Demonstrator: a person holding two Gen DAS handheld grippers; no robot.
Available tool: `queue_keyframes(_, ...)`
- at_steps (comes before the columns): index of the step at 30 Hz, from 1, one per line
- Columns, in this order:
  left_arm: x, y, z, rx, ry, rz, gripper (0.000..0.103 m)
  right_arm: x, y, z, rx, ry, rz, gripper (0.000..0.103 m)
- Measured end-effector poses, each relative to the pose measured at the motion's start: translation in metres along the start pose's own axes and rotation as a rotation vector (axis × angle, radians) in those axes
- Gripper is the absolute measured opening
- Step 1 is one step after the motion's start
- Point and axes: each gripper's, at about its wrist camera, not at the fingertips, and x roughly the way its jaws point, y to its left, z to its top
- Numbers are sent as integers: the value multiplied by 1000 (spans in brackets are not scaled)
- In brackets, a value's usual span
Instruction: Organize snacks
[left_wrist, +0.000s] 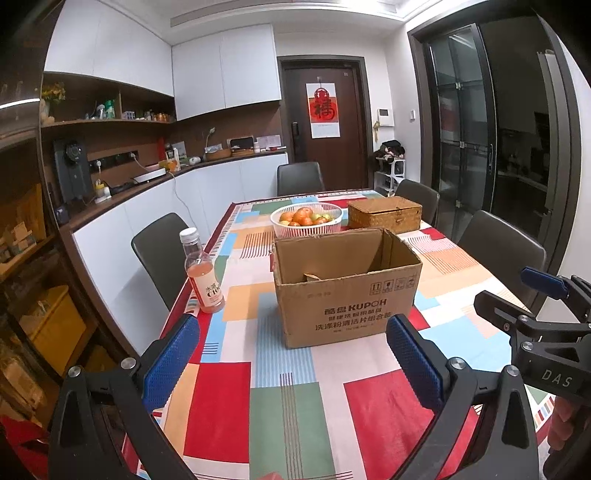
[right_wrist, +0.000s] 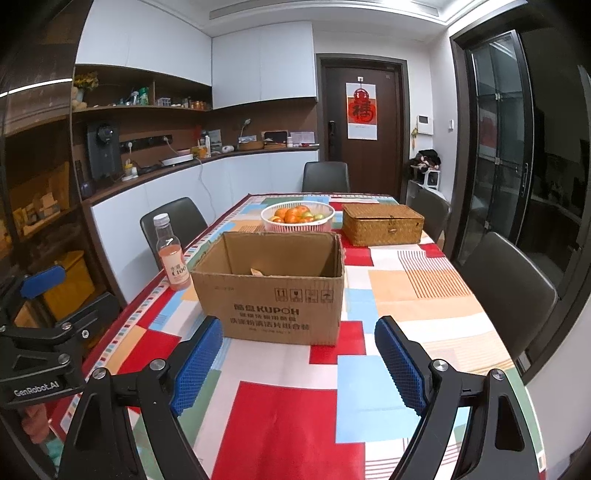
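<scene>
An open brown cardboard box (left_wrist: 343, 291) (right_wrist: 273, 291) stands in the middle of the table, with something small and tan lying inside. A clear bottle of pink drink (left_wrist: 203, 273) (right_wrist: 173, 254) with a white cap stands upright left of the box, near the table's left edge. My left gripper (left_wrist: 291, 354) is open and empty, held above the table short of the box. My right gripper (right_wrist: 299, 354) is open and empty, also short of the box. Each gripper shows at the edge of the other's view.
A white basket of fruit (left_wrist: 306, 218) (right_wrist: 297, 216) and a closed woven box (left_wrist: 384, 214) (right_wrist: 382, 223) stand behind the cardboard box. The table carries a colourful patchwork cloth (left_wrist: 288, 398). Dark chairs (left_wrist: 159, 254) (right_wrist: 506, 288) line both sides.
</scene>
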Motion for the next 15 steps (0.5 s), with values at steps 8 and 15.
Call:
queue_keyframes(8,-6,-2,0,3,-14,14,103,-2,-2,-1,1,-8,-1,85)
queue_keyframes(15,-9,-3,0,5,-25,32,103,-3,-3,-1,2,-11,-1,85)
